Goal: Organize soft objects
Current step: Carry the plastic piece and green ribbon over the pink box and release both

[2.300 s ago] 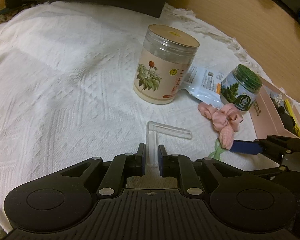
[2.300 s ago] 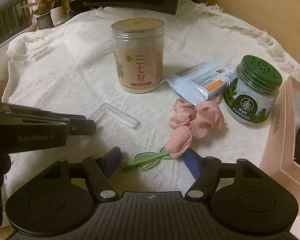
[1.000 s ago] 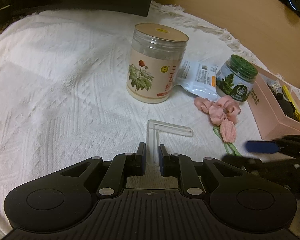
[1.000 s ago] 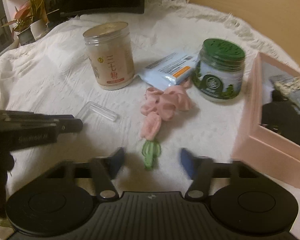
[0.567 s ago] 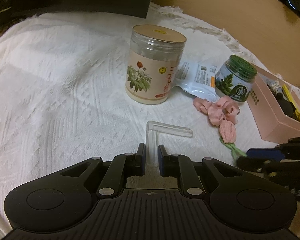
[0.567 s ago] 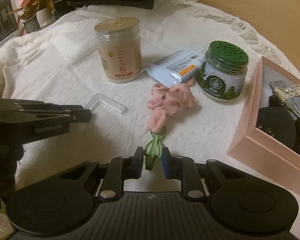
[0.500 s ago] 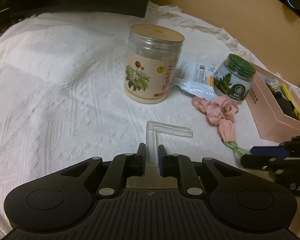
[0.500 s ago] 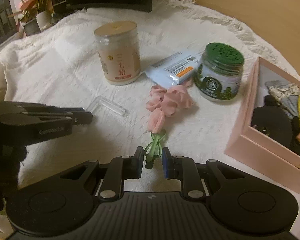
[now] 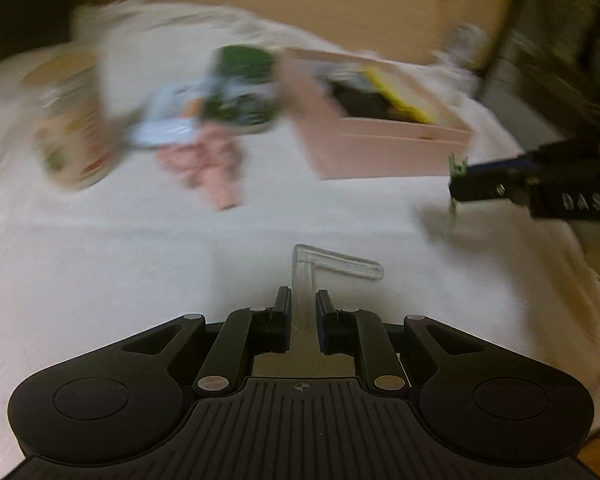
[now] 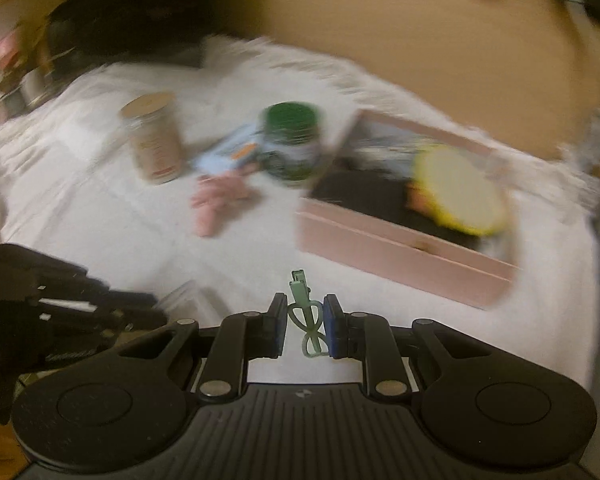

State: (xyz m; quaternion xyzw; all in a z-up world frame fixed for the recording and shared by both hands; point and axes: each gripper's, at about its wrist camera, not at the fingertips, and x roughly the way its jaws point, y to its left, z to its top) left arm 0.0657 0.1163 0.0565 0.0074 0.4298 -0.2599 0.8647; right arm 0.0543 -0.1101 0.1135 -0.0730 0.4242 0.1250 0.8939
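White woven cloth (image 10: 80, 216), two loads in the air.
Right gripper (image 10: 303, 330) pinches green ribbon loop (image 10: 306, 320), left gripper (image 9: 303, 314) clamps clear plastic angle (image 9: 332, 264), likely for pink box (image 10: 400, 252).

Each view sits just behind its own gripper's fingers, looking steeply down and forward over the white cloth (image 9: 100, 280), close above it. Both views, badly blurred, share the pink box (image 9: 388, 148) (image 10: 400, 256), the green jar (image 9: 240, 92) (image 10: 292, 144) and the tan jar (image 9: 72, 120) (image 10: 154, 140). Each sees the other gripper at its edge: the right gripper (image 9: 458, 180) in the left view, the left gripper (image 10: 152, 312) in the right.
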